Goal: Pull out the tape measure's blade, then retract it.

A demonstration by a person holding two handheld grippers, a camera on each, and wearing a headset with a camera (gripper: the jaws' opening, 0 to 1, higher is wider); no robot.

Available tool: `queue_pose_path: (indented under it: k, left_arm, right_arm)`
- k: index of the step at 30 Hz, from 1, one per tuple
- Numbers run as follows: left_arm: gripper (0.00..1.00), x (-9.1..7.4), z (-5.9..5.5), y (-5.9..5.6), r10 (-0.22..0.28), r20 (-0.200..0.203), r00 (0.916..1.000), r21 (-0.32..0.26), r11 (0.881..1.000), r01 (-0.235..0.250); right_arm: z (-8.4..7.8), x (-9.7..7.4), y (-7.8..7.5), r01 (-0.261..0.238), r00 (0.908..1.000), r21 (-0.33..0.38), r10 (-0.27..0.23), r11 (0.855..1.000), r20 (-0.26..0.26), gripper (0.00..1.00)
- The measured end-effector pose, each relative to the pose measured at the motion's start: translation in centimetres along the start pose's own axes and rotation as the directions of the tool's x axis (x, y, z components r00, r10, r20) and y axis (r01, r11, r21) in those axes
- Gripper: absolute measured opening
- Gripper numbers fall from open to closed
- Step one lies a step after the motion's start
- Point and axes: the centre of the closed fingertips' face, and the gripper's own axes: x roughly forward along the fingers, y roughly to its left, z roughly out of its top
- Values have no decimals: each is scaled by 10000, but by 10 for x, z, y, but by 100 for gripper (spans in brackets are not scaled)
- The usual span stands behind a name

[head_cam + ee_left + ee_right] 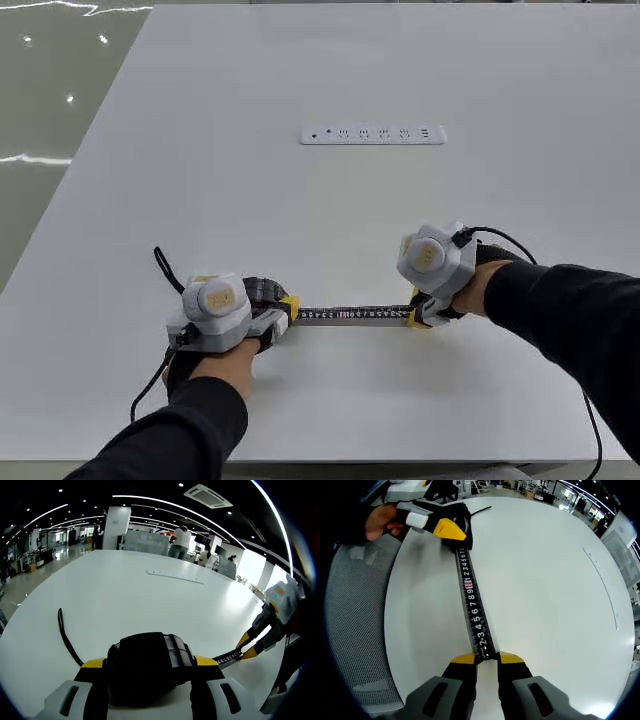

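Tape measure case (150, 672), half-hidden, clamped by left gripper (150, 661) fingers (94, 663); blade (471, 602) tip pinched under right gripper (487, 659) fingers (464, 659).

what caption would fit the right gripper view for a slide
Right tongs pinch the tip of the blade, drawn out across the white table from the case held in the left tongs.

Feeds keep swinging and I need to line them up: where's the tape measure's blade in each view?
Head view: the blade lies level, low centre, between the case and the right gripper.
Left gripper view: a short stretch, low right, beyond the case.
Right gripper view: it runs up the middle from the jaws.
Shared landmark: the black case at the blade's other end.
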Motion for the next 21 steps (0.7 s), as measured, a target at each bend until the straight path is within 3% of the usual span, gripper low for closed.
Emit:
queue_pose_path:
  k: [21]
  left_arm:
    - [62,0,0,0,-20,28,10000,-4,10000,20]
  right_arm:
    - [7,2,1,-25,10000,-71,25,10000,51,11]
